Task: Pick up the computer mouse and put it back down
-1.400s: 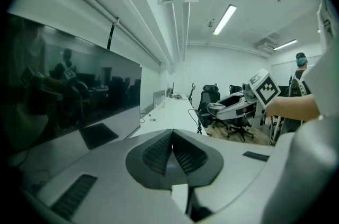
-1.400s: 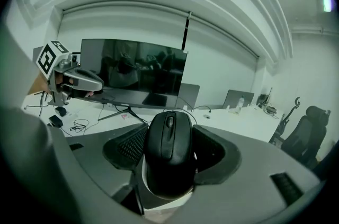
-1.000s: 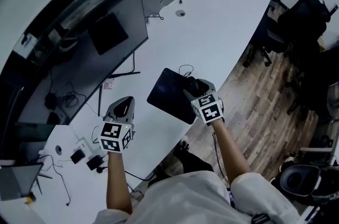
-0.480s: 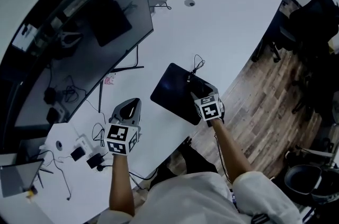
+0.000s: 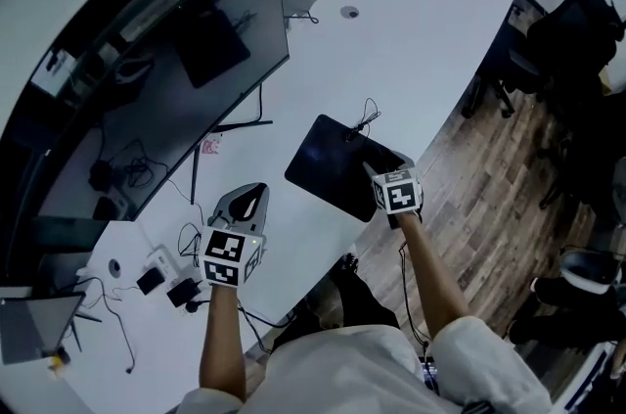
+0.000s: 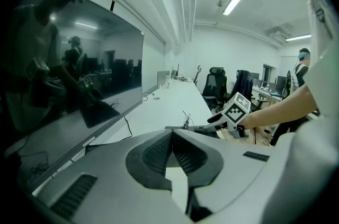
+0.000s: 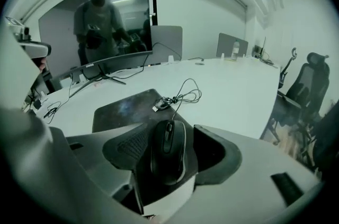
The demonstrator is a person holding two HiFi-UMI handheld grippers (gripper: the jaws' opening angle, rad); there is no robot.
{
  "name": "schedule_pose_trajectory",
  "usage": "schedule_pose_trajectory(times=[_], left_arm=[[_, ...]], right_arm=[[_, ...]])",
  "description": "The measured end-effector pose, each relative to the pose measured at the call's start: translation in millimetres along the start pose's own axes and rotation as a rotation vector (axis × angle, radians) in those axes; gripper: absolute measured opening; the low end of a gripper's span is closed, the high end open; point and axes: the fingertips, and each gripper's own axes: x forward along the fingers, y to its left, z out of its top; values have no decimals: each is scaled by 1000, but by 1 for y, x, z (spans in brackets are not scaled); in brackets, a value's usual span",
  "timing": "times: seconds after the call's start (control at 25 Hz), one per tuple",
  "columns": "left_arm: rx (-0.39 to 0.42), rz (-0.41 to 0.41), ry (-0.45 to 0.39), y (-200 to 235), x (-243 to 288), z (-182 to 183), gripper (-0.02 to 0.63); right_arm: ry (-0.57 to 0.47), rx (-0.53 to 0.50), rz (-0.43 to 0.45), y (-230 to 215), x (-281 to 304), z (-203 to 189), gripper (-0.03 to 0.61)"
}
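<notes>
"Black computer mouse (image 7: 168, 151), where is it?"

"Between the jaws of the right gripper (image 7: 172, 134), at the near corner of the dark mouse mat (image 5: 333, 162); those jaws have just eased apart, a gap showing at one pad."

"And the left gripper (image 6: 172, 133)?"

"Clenched on nothing, above the white desk (image 5: 411, 40), beside the monitor (image 5: 196, 60)."

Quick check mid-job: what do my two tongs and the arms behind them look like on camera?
The left tongs and right tongs both have pale grey, rounded shells that taper to a beak. Each carries a white cube printed with black square markers. The inner pads are dark and ribbed. The forearms are bare below a white short-sleeved shirt.
</notes>
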Motion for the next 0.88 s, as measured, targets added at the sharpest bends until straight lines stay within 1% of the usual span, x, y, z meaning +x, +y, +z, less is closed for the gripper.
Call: schedule_pose_trajectory(times=[0.12,0.28,0.32,0.36,0.4,0.48,0.56,0.72,0.88], left_arm=[[14,-3,-47,-1,-20,14,15],[34,-15,-129,-8,-55,38,17],[43,-18,-149,-11,-65,43,17],[56,-21,-168,-14,-75,48,15],[73,-22,-188,-18,-84,54,16],[102,-27,-224,-26,-102,64,16],[114,-43,-256,-35,-121,71,17],[147,-69,-318,-53,-160,82,17],[160,-84,-383,-65,-198,93,15]], right_arm=[[-73,11,-63,-4,-45,18,253],[-209,27,-132,0,-127,50,166],[-253,48,-144,3,-150,56,129],[-296,71,-150,7,-173,62,56],[-331,87,-151,12,-194,67,15],[-373,81,-141,27,-232,75,15],[-401,59,-139,46,-267,79,14],[-460,22,-170,78,-337,81,14],[-517,-34,-200,109,-396,83,14]])
